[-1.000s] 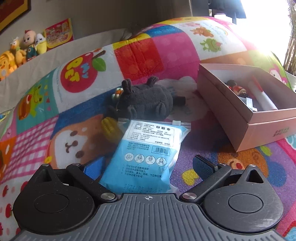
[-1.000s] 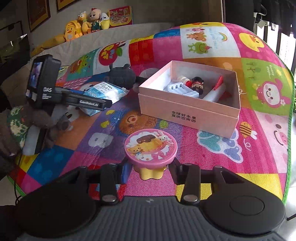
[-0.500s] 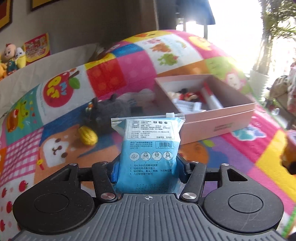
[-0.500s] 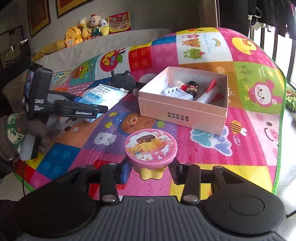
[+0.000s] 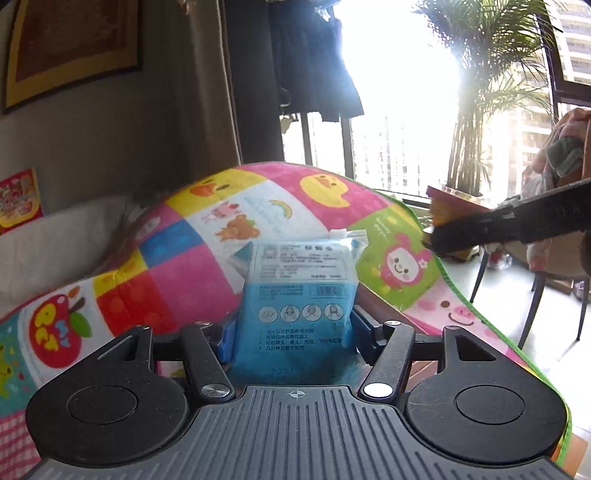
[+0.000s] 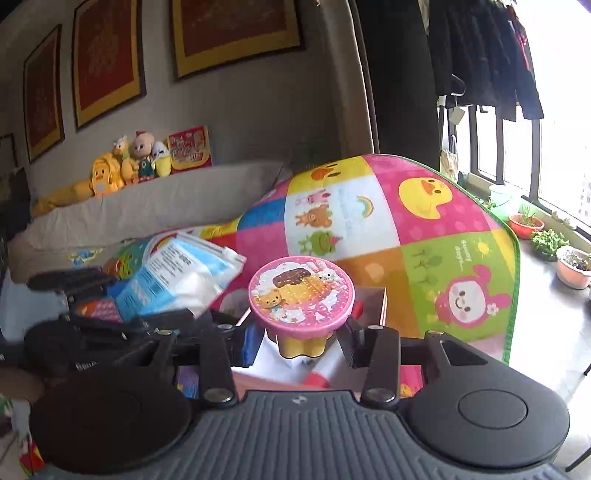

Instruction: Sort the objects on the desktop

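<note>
A row of plush toys (image 6: 127, 168) sits at the left of the right wrist view on a grey sofa back (image 6: 147, 206), beside a red picture book (image 6: 189, 148). Framed red-and-gold pictures (image 6: 236, 33) hang on the wall across the top. Dark clothes (image 6: 484, 55) hang at upper right, potted plants (image 6: 546, 240) line the right edge, and a palm (image 5: 476, 96) fills the left wrist view's upper right.

The right gripper (image 6: 301, 341) holds a toy (image 6: 301, 295) with a round pink top and a yellow base; its fingers (image 6: 253, 343) press on the base. Under it is a pink box (image 6: 371, 299) on a colourful mat (image 6: 424, 236). On the left, the left gripper (image 6: 122, 314) carries a blue packet (image 6: 177, 275). Plush toys (image 6: 129, 164) sit by the wall.
</note>
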